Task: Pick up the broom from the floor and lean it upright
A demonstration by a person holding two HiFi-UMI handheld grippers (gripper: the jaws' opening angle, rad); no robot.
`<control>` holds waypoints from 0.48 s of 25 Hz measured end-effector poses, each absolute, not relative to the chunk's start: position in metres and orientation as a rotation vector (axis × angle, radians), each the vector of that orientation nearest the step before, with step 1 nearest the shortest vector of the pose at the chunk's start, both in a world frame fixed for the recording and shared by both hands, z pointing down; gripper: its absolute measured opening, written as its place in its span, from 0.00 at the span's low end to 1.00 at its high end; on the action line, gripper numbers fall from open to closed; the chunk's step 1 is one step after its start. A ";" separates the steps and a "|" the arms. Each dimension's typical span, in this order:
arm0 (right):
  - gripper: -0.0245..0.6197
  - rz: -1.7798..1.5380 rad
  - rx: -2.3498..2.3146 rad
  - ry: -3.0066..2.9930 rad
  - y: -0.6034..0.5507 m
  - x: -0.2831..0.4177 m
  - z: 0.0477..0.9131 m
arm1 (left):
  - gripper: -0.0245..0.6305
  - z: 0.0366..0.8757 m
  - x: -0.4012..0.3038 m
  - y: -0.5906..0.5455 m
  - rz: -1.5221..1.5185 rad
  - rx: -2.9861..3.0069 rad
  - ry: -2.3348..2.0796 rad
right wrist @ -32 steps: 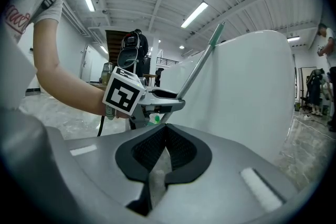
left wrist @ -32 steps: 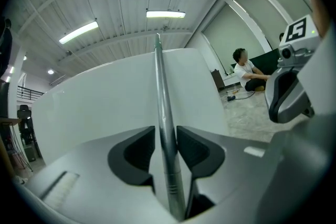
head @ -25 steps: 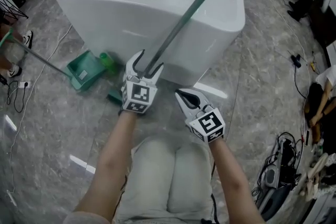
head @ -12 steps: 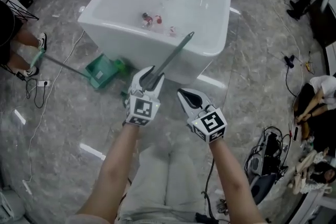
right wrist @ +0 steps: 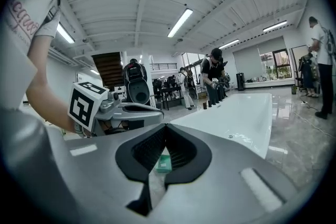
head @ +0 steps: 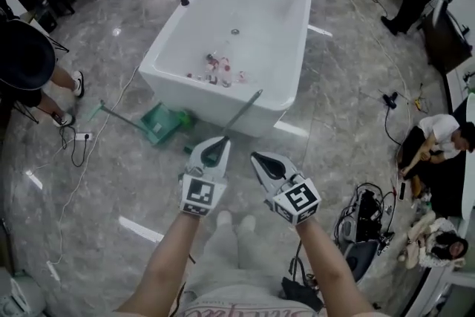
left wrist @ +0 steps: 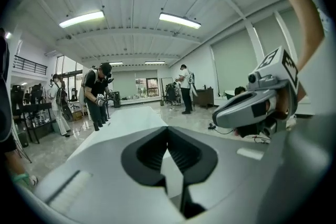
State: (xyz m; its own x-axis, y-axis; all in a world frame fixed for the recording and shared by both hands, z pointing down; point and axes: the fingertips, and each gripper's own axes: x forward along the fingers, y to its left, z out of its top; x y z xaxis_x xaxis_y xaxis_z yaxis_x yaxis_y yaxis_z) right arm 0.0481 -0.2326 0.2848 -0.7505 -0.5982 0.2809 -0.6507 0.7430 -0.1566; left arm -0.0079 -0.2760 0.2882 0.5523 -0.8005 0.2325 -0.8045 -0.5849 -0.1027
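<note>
Both hands have risen and the left tool has just been closing on nothing, so it and the right tool are closed and empty while the broom leans on the bathtub, probably best left by backing away without nudging its handle.

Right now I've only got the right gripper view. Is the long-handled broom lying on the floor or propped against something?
Observer: Propped, by the head view. The dark grey-green broom slants upward, and its handle top appears to rest against the near end of the white freestanding bathtub.
Operator: Left claw on it?
Observer: No. The left gripper view shows the left gripper has just closed its claw, with the jaws together and nothing between them.
</note>
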 end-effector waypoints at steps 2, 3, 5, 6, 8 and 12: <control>0.04 0.323 0.992 -2.759 -0.224 0.047 0.249 | 0.04 0.253 -0.002 -0.264 0.377 2.779 -1.388; 0.04 0.302 0.995 -2.773 -0.220 0.047 0.232 | 0.04 0.237 0.002 -0.259 0.369 2.803 -1.366; 0.04 0.261 1.011 -2.798 -0.212 0.048 0.205 | 0.04 0.211 0.011 -0.249 0.348 2.855 -1.318; 0.04 0.239 1.027 -2.810 -0.210 0.049 0.194 | 0.04 0.200 0.015 -0.244 0.334 2.878 -1.297; 0.04 0.193 1.064 -2.832 -0.207 0.050 0.172 | 0.04 0.182 0.019 -0.236 0.295 2.910 -1.270; 0.04 0.132 1.136 -2.885 -0.207 0.056 0.136 | 0.04 0.156 0.028 -0.226 0.198 2.943 -1.231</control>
State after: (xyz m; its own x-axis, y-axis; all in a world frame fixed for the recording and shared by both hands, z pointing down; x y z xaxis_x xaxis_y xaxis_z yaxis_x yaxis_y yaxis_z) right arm 0.0561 -0.2075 0.1357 -0.7314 -0.6787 0.0667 -0.6819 0.7285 -0.0652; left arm 0.0284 -0.2257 0.1562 0.6957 -0.7123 0.0928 -0.7055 -0.7019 -0.0981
